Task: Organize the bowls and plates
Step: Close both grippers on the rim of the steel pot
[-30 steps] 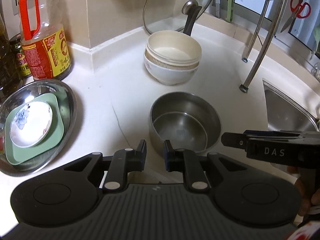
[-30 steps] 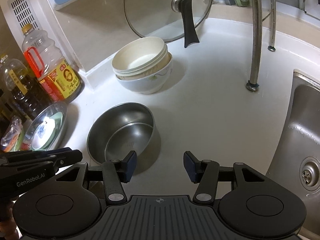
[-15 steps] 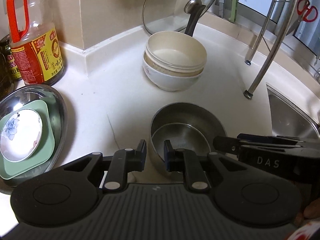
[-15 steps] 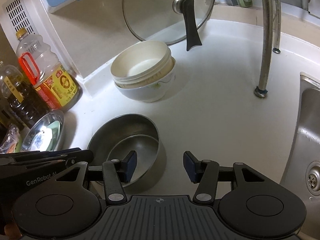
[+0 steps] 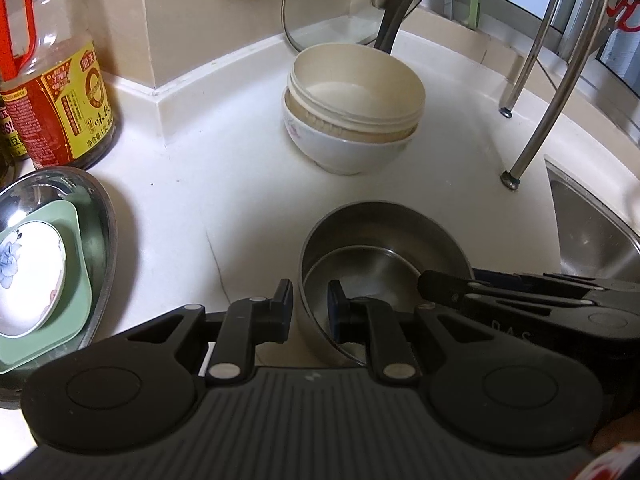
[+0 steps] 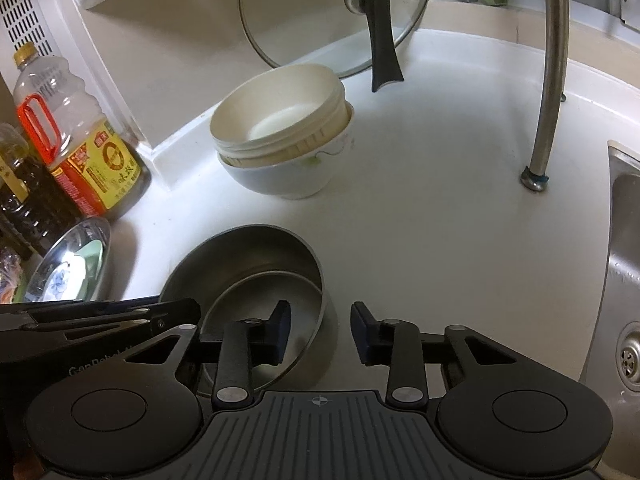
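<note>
Large steel bowl (image 5: 380,220) low and central on the white bench (image 5: 240,184), with a smaller steel bowl (image 5: 372,264) nested inside, tilted toward the near right wall

Left gripper (image 5: 311,306) at the large steel bowl's near left rim: jaws narrow, nearly closed, one finger outside the wall, the other over the inside, rim showing in the slim gap. Cannot tell whether the pads touch the metal or only hang above it

Right gripper (image 6: 320,332) at the large steel bowl's right rim: jaws half wide, just been closing, left finger inside over the smaller bowl, right finger outside over bare bench, both rims between them. Clear space on either side of the rims, so no grip

Beyond the large steel bowl, well apart: white bowl (image 5: 344,152) carrying a stack of cream bowls (image 5: 352,92). Further behind, glass lid (image 6: 320,12) leaning on the wall

Left of the large steel bowl, apart: steel dish (image 5: 100,208) holding a green plate (image 5: 80,232) with a flowered saucer (image 5: 28,280) on top. Beyond that, oil bottle (image 5: 60,100)

Right of the large steel bowl: sink (image 5: 580,232), with a rack leg (image 5: 536,136) standing beyond it
</note>
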`<action>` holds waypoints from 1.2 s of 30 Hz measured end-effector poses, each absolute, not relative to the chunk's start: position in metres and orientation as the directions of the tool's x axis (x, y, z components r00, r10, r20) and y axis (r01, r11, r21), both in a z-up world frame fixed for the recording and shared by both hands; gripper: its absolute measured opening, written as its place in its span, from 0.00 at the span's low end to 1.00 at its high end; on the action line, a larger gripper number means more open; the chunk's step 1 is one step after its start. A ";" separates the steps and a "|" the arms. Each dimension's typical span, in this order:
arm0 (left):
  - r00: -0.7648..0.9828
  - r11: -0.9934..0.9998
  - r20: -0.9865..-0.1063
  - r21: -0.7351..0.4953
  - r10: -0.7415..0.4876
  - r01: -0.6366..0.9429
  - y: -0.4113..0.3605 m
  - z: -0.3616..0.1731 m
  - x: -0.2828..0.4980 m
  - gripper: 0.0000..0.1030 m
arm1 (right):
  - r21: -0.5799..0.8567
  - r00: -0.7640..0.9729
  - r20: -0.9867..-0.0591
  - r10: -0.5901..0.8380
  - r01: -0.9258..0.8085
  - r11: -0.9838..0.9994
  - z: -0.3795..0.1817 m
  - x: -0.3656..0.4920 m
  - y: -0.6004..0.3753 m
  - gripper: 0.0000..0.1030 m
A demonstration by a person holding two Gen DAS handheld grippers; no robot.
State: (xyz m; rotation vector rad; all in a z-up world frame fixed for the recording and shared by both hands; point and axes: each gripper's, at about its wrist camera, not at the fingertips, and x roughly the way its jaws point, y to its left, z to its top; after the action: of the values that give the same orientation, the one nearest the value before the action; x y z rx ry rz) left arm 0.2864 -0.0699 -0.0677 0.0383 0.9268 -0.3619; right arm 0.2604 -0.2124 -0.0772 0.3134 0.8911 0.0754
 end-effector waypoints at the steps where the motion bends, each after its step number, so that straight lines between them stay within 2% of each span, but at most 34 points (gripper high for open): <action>1: 0.542 0.939 -0.789 -0.123 -0.290 0.322 -0.070 -0.069 0.287 0.15 | 0.298 0.629 -0.753 0.192 0.067 0.952 -0.078 0.261 -0.212 0.29; 19: 0.524 0.932 -0.799 -0.121 -0.296 0.342 -0.072 -0.076 0.292 0.13 | 0.266 0.638 -0.751 0.173 0.053 0.962 -0.079 0.263 -0.207 0.13; 36: 0.542 0.925 -0.782 -0.112 -0.308 0.363 -0.068 -0.064 0.288 0.12 | 0.225 0.654 -0.739 0.161 0.014 0.974 -0.067 0.260 -0.203 0.08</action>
State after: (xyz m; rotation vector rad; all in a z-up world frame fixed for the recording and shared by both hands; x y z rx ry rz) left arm 0.2875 -0.0680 -0.0640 0.0654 0.9149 -0.3983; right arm 0.2602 -0.2031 -0.0671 0.2192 0.8558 0.0842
